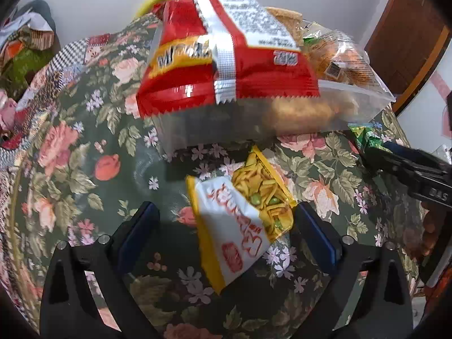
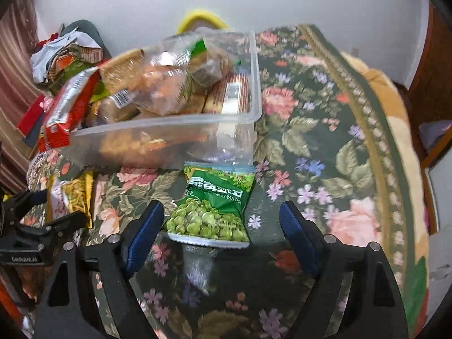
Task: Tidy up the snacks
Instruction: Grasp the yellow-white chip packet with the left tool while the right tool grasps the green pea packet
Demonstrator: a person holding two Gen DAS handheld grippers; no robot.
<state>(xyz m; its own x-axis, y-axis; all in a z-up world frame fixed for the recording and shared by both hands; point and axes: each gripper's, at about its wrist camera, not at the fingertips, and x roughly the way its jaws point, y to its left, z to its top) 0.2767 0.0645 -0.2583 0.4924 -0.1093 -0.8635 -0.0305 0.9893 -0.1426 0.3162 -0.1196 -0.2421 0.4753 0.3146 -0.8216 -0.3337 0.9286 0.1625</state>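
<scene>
The left claw (image 1: 226, 220) is held open around a yellow-and-white snack packet (image 1: 243, 223) lying on the floral desk (image 1: 84, 175), and the right claw (image 2: 221, 220) is likewise spread open around a green pea packet (image 2: 212, 206) — neither is gripped yet. The clear plastic container (image 2: 169, 130) on the far side is already heaped with snacks, a red packet (image 1: 223, 56) on top. At least these two packets seem left to be stowed.

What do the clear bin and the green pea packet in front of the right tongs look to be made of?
The clear rectangular storage bin looks like rigid translucent plastic: snacks show through its walls and the rim holds a firm edge. The green pea snack packet seems to be glossy printed plastic film with a silvery crimped bottom seal, possibly foil-lined.
</scene>
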